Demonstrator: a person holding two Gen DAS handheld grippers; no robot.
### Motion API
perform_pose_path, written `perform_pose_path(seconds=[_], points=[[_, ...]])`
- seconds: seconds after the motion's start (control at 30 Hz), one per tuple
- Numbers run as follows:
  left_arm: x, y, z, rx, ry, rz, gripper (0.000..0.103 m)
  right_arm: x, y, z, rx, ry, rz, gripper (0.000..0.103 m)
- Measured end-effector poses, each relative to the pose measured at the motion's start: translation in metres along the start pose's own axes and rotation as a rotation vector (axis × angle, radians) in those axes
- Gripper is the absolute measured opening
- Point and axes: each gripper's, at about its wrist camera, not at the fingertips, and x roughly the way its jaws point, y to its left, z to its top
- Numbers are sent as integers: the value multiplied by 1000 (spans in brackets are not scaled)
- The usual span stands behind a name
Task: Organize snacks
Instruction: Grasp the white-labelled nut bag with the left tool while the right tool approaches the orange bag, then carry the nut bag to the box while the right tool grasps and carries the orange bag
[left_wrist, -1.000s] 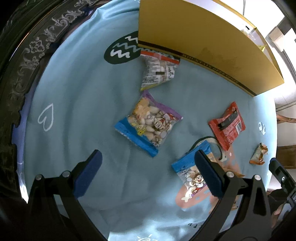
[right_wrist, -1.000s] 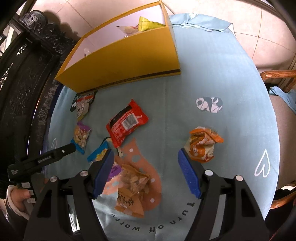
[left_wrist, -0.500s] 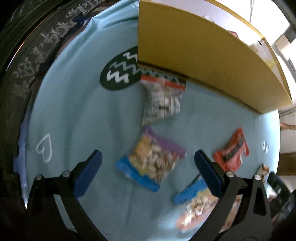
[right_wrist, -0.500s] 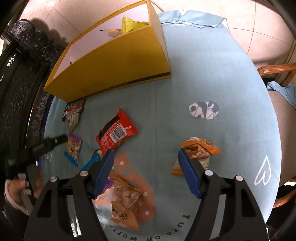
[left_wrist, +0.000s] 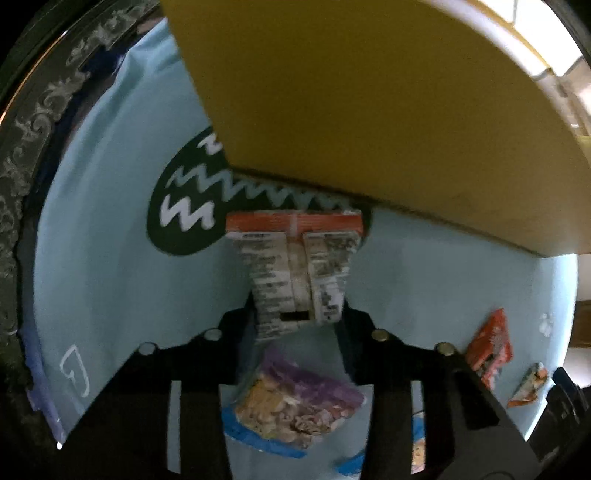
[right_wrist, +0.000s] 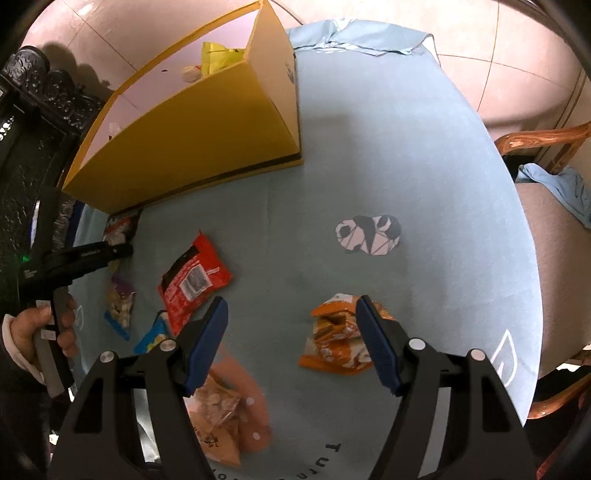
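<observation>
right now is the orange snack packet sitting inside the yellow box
No, the orange snack packet lies on the blue tablecloth between the right gripper's open fingers, well clear of the yellow box.

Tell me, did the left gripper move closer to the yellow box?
Yes. The left gripper has moved up toward the yellow box, and its jaws are closing around the white snack packet lying beside it.

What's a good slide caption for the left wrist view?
Left claw closing around a white snack packet beside the yellow box on the blue tablecloth.
</observation>
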Motion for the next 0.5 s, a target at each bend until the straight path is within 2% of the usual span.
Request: perform_pose_path(seconds=[0.13,0.23,0.5], points=[[-14,-8,-12,68,-40,-3,35,0,-9,2,-13,-8,-57,72],[-27,-6,-22,38,-49,-57,35,-2,-22,1,-6,-9,-93,72],[-43,1,-42,7,-42,-83,35,11,-25,-14,-14,46,-74,72]])
